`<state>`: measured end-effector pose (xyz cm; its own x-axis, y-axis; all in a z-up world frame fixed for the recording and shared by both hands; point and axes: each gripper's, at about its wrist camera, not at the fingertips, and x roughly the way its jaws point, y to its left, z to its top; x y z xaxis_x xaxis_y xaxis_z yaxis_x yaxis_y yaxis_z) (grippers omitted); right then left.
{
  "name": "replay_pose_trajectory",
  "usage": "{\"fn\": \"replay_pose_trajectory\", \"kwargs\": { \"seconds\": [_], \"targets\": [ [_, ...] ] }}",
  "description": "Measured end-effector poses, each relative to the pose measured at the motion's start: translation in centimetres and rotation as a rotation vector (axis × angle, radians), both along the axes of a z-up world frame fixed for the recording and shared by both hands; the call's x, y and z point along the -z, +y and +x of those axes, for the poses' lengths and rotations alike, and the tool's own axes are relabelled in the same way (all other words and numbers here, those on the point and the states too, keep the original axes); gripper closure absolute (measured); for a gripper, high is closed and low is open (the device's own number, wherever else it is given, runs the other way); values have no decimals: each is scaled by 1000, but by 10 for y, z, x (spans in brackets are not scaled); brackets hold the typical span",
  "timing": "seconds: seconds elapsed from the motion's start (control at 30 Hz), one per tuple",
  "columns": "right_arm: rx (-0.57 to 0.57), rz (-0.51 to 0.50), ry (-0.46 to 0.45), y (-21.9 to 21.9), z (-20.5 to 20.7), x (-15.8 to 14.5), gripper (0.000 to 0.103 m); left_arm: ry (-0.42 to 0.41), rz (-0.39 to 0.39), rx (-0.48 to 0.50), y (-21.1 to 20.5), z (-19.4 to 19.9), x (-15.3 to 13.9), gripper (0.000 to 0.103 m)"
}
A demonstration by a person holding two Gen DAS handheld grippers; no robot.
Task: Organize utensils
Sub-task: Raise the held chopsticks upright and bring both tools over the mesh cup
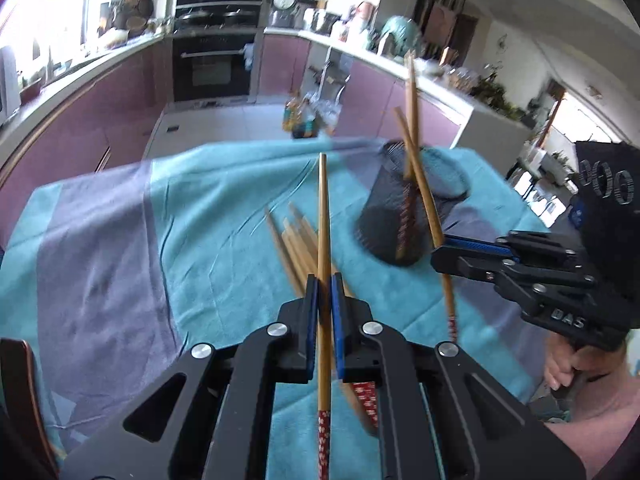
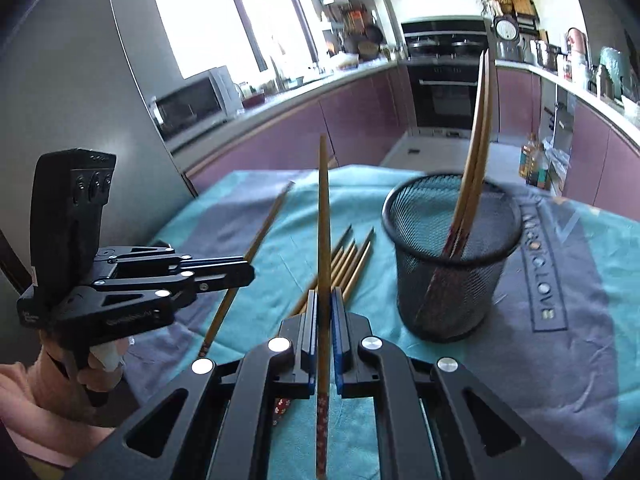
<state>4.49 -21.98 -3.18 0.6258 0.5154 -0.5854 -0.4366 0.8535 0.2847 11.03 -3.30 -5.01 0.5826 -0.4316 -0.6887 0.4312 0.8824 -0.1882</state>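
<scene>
Both tongs clenched, my left tongs point(image 1: 324, 280) and right tongs point(image 2: 324, 294) each pinching one chopstick point(image 1: 323, 216) mid-shaft, tips raised for drop into mesh cup point(image 2: 452, 256)

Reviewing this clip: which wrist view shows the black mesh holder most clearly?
The right wrist view: the black mesh holder stands upright, sharp, with its whole rim and the chopsticks in it visible. In the left wrist view the holder is blurred and partly crossed by the chopstick in the right tongs.
</scene>
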Motion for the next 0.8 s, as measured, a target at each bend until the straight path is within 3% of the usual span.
{"fn": "replay_pose_trajectory", "kwargs": {
  "seconds": [0.43, 0.8],
  "targets": [
    [43, 54, -151, -31, -14, -50, 97, -132, -156, 88, 8, -28, -80, 96],
    [89, 28, -259, -51, -7, -94, 97, -253, -226, 98, -19, -8, -133, 96]
  ]
}}
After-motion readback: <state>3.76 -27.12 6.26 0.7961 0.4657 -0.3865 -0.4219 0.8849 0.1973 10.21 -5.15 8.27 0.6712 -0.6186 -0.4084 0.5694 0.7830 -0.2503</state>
